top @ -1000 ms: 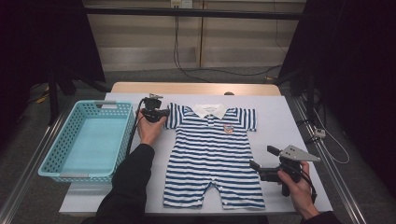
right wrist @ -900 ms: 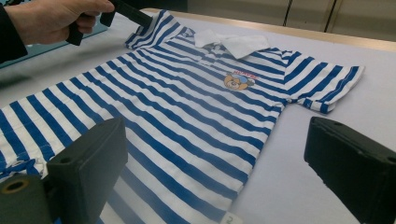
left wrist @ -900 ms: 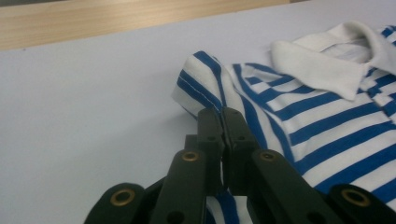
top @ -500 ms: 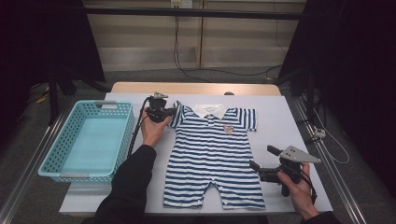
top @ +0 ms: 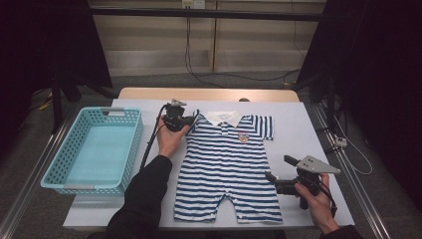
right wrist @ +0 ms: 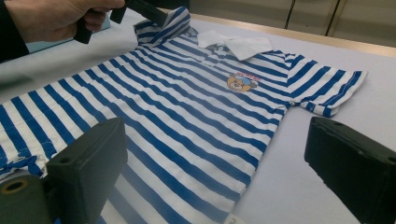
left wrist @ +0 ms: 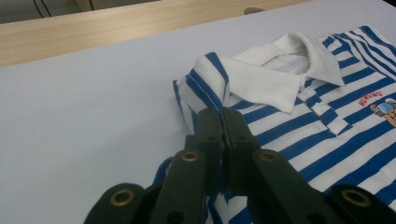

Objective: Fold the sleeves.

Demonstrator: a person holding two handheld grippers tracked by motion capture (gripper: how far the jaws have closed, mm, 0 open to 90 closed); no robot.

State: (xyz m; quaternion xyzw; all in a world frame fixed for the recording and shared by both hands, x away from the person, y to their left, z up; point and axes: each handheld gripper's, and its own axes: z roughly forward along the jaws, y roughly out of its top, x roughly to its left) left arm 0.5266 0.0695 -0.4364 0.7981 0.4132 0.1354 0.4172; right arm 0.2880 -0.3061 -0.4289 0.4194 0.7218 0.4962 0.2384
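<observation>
A blue-and-white striped baby romper (top: 226, 164) with a white collar lies flat on the white table (top: 308, 129). My left gripper (top: 188, 121) is at its upper left, shut on the left sleeve (left wrist: 205, 79), which is lifted and bunched toward the collar (left wrist: 280, 70). In the left gripper view the jaws (left wrist: 222, 116) are pressed together on striped cloth. My right gripper (top: 278, 168) stands open beside the romper's lower right edge. Its jaws (right wrist: 217, 135) frame the garment's body (right wrist: 187, 107) without touching it. The left hand and gripper (right wrist: 154, 16) appear at the top of the right gripper view.
A light blue plastic basket (top: 134, 144) stands on the table's left side, with nothing visible inside. A wooden strip (top: 209, 93) runs along the table's far edge. Cables trail over the floor behind and to the right. Bare white table surrounds the romper on the right.
My left gripper has moved a little to the right toward the collar, drawing the sleeve with it. The right gripper has stayed in place.
</observation>
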